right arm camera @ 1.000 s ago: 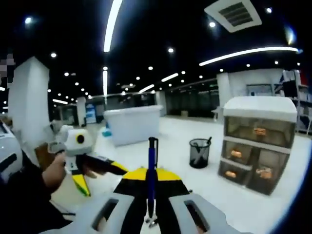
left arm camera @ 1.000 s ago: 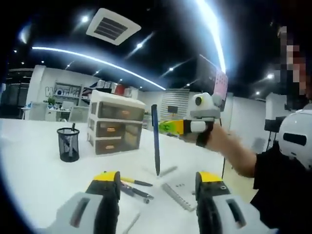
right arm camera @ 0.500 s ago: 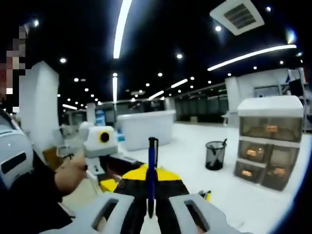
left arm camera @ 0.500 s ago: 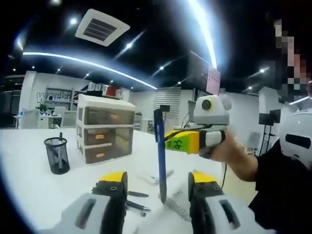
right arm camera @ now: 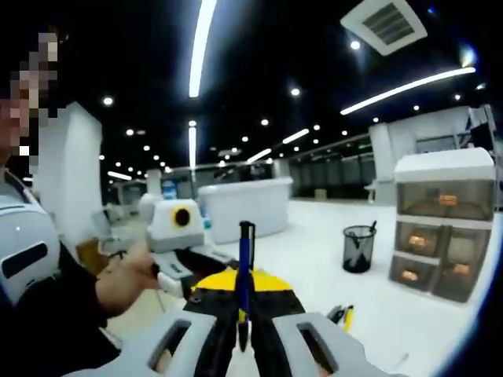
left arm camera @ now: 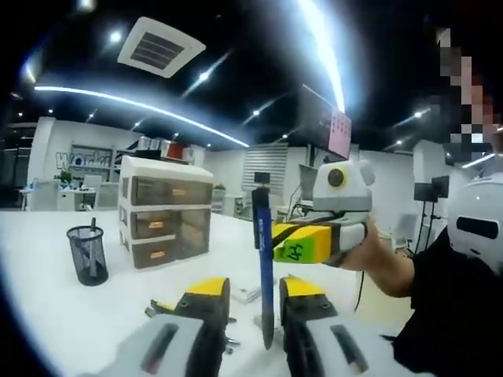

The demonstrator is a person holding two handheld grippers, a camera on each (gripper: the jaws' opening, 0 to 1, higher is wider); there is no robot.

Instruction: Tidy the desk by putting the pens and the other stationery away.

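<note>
Handwritten mark, unreadable, on right hand-held gripper (left arm camera: 292, 243), clamped on upright blue pen (left arm camera: 264, 267), left hand-held gripper (left arm camera: 255, 298) narrowly apart flanking pen's lower end, white worktop (left arm camera: 71, 314).

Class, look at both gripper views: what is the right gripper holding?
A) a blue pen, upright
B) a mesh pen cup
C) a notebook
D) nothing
A: the right gripper is shut on the blue pen, which stands upright between its jaws, and above the left gripper.
</note>
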